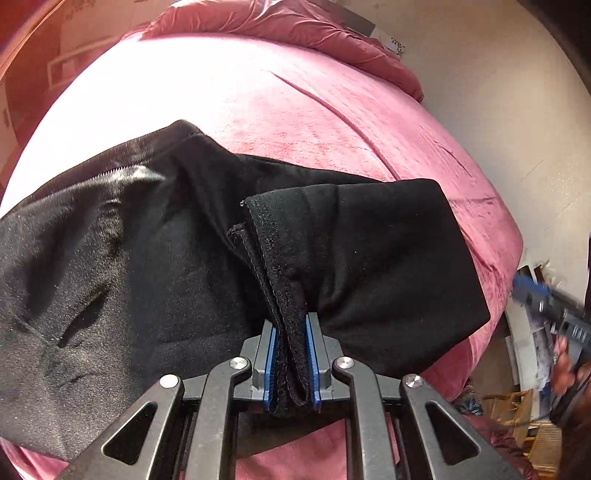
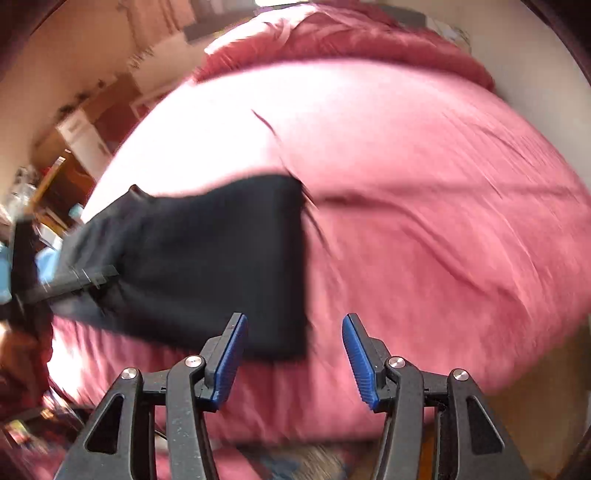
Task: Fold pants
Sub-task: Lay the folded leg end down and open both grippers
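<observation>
Black pants (image 1: 166,258) lie across a pink bedspread (image 1: 295,118), one end folded back over the rest. My left gripper (image 1: 291,332) is shut on the bunched hem edges of that folded part, which stand up between its blue pads (image 1: 272,363). In the right wrist view the pants (image 2: 207,266) show as a dark folded block left of centre. My right gripper (image 2: 293,328) hovers open above the bed near the fold's lower right corner, nothing between its fingers. The right gripper (image 1: 546,299) also shows blurred at the right edge of the left wrist view.
A crumpled pink blanket or pillow (image 1: 295,33) sits at the head of the bed. Pale floor (image 1: 498,110) runs along the bed's right side. Furniture and clutter (image 2: 74,147) stand beyond the left side. A hand (image 1: 569,369) holds the right gripper.
</observation>
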Available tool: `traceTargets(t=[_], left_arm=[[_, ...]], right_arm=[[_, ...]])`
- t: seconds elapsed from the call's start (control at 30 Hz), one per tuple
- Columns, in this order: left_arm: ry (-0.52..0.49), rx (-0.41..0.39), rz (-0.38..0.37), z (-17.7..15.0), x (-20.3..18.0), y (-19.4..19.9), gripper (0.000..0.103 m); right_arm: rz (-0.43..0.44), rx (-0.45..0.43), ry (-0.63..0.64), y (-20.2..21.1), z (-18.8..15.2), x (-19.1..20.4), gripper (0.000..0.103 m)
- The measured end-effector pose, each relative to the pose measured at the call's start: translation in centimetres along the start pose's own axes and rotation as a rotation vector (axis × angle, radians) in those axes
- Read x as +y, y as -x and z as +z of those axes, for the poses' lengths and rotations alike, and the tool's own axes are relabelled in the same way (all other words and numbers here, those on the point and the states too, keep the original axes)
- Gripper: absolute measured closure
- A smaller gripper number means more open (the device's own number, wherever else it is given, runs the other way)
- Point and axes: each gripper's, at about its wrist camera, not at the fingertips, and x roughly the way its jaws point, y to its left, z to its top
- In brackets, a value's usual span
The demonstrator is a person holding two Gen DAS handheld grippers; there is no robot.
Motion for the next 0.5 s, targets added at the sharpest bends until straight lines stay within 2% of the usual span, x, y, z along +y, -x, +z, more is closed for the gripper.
traceTargets(t=[0.1, 0.2, 0.33, 0.5], left_arm=[[-0.017, 0.002, 0.025, -0.1, -0.5, 0.0, 0.089], [-0.034, 0.002, 0.053, 0.1, -1.7, -0.7, 0.088], [-0.031, 0.008, 0.067, -0.3, -2.9, -2.0, 0.088], [-0.012, -0.011, 0.07, -0.3, -3.6, -1.9, 0.082]], right_arm=[[-0.01, -0.035, 0.032, -2.5, 3.4, 2.2, 0.049], [-0.023, 0.017, -0.006, -6.5, 5.9, 2.7, 0.049], [-0.043, 0.144, -0.039, -10.7, 5.7, 2.6, 0.048], [-0.064, 0.123, -0.003, -10.6, 5.4, 3.4, 0.048]])
